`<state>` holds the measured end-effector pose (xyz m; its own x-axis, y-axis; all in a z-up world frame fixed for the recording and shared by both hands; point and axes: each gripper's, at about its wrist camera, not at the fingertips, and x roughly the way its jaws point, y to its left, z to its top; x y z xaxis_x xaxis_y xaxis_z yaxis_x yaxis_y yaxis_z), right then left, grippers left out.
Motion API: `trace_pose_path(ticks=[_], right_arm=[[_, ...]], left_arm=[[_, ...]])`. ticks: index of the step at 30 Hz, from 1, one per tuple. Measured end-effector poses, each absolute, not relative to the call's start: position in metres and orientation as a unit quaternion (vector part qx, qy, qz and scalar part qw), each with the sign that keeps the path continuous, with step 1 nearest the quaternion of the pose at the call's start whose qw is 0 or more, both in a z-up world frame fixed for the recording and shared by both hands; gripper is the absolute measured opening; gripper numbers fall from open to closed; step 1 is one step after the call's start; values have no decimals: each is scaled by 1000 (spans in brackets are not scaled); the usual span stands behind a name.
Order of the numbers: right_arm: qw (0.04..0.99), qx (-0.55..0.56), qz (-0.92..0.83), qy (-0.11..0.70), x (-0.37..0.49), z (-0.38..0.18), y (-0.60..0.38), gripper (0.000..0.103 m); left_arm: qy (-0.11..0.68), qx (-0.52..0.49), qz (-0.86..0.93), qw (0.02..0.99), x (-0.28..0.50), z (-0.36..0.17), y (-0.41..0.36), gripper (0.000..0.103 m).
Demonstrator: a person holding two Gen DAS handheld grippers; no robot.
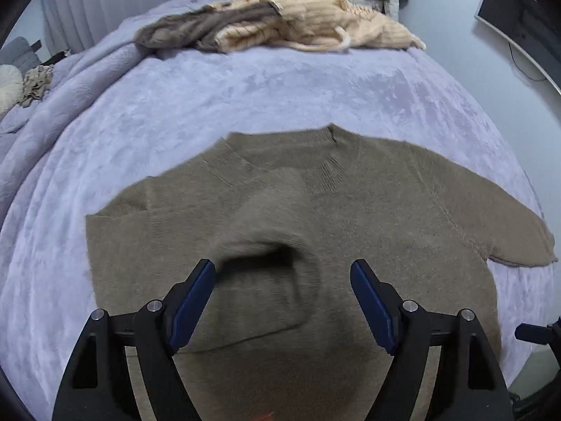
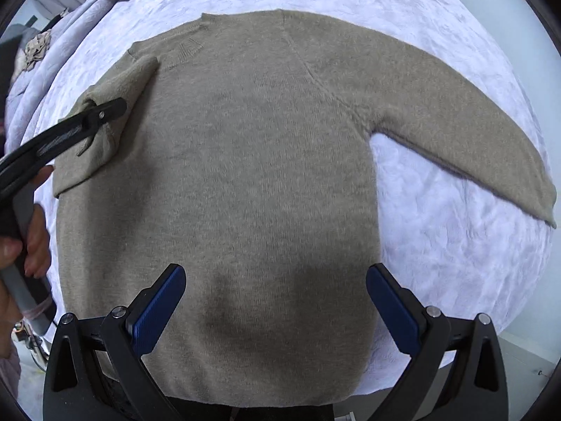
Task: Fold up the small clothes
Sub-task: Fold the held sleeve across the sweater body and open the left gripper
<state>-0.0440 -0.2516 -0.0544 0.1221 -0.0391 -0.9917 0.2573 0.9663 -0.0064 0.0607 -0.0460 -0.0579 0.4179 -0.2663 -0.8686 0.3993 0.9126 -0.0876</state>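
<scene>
A taupe knit sweater (image 1: 368, 217) lies flat, neck away from me, on a lavender blanket (image 1: 245, 87). Its left sleeve (image 1: 266, 210) is folded over the chest, and the blurred cuff hangs between the fingers of my left gripper (image 1: 282, 270), brushing the left fingertip. That gripper is open and its pads do not press on the cloth. In the right wrist view the sweater (image 2: 245, 158) fills the middle, with its right sleeve (image 2: 455, 119) stretched out to the right. My right gripper (image 2: 275, 275) hovers open over the hem, holding nothing. The left gripper (image 2: 101, 112) shows at the folded sleeve (image 2: 119, 84).
A pile of cream and grey-brown clothes (image 1: 280, 24) lies at the far end of the bed. A dark monitor (image 1: 508, 10) stands on the right by the wall. A person's hand (image 2: 35, 238) holds the left gripper's handle. The bed edge runs close on the right (image 2: 508, 315).
</scene>
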Motion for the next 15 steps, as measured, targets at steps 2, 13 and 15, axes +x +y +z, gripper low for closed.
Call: trace_pose_path(ticks=[2, 13, 15], right_arm=[[757, 63, -87, 644, -34, -51, -247, 103], [804, -201, 85, 552, 63, -59, -111, 100], [798, -264, 101, 533, 76, -75, -86, 96]], left_arm=[[495, 63, -188, 846, 58, -46, -22, 80], [597, -122, -40, 792, 144, -118, 131, 80], [608, -131, -42, 782, 153, -133, 135, 80]])
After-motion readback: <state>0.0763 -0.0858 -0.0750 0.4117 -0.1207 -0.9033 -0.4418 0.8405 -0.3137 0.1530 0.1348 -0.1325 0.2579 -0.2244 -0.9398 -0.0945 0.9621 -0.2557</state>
